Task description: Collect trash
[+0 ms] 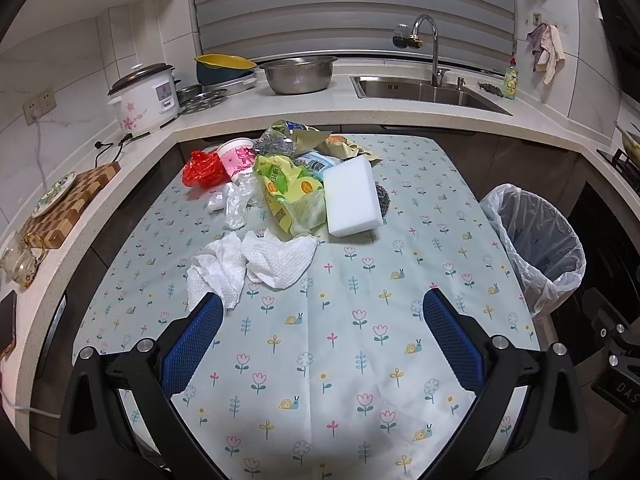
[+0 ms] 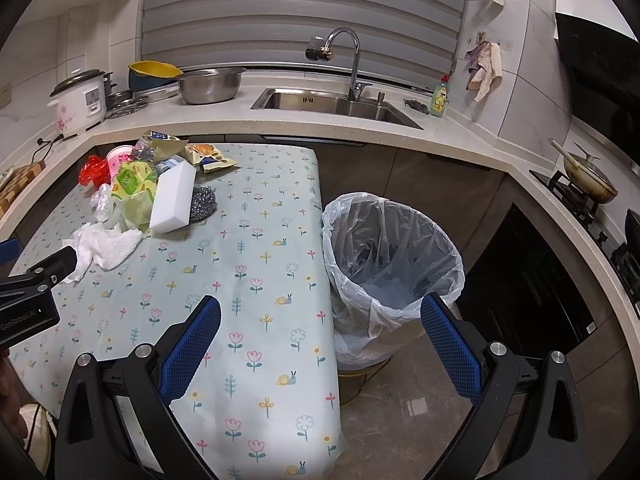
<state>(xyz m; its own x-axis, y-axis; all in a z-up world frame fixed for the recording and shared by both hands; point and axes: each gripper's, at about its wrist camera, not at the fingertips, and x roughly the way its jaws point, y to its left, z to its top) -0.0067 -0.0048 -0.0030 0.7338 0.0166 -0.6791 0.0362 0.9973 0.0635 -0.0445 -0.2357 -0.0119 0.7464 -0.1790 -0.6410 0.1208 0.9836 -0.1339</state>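
We hold the left gripper (image 1: 322, 308) low over the near part of the flower-print cloth (image 1: 360, 280), its jaws spread wide with nothing between them; the tip of its left finger sits just in front of the crumpled white paper towel (image 1: 256, 260). Our right gripper (image 2: 320, 312) hangs over the right edge of the same cloth, jaws likewise wide and empty, one finger above the cloth and the other in front of the trash bin (image 2: 392, 264). That bin stands on the floor just beside the cloth's right edge, lined with a thin clear bag that folds over its rim. The trash lies heaped at the far left of the cloth: behind the paper towel is clear crumpled plastic (image 1: 236, 204), then a red plastic bag (image 1: 202, 168) touching a pink paper cup (image 1: 239, 156) tipped on its side. A yellow-green wrapper (image 1: 292, 192) sprawls in the middle of the heap, with foil snack packets (image 1: 296, 136) behind it. A white sponge block (image 1: 352, 196) leans on the wrapper, and a steel wool scrubber (image 2: 202, 202) rests against its right side. Beyond the cloth, the counter (image 1: 360, 112) carries a rice cooker (image 1: 146, 96), a steel colander bowl (image 1: 298, 74) and a sink (image 1: 424, 90) with its tap.
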